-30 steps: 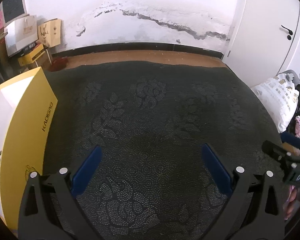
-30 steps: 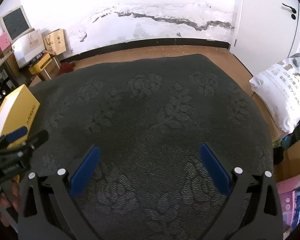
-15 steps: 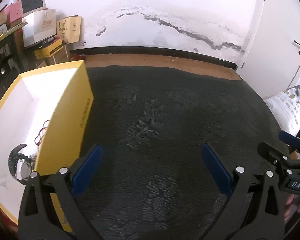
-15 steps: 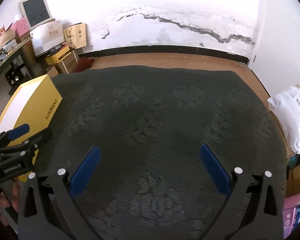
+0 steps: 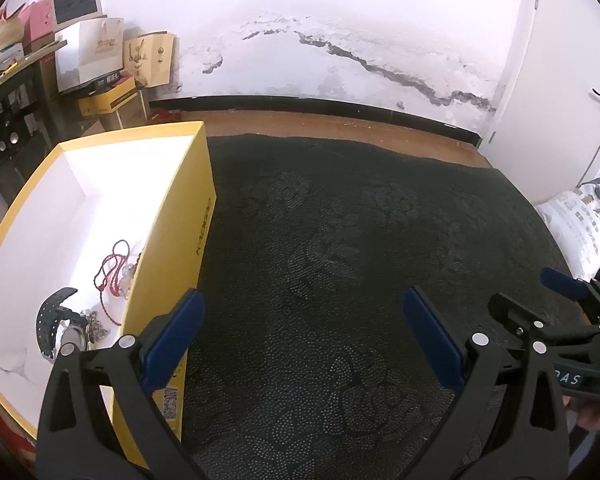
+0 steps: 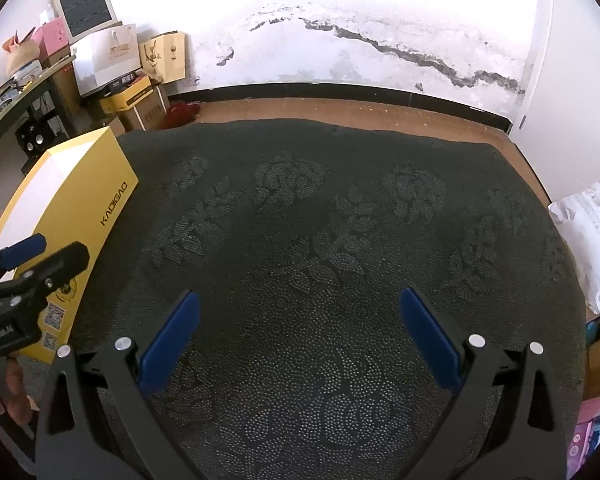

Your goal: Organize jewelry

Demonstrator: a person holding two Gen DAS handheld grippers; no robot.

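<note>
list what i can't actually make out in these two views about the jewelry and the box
- Left wrist view: the yellow box has its near end cut off behind the left gripper, and its right wall hides part of the red cord.
- Left wrist view: the small pieces beside the black watch are too tangled to identify.
- Right wrist view: only the box's outer wall shows; its contents are hidden.
</note>
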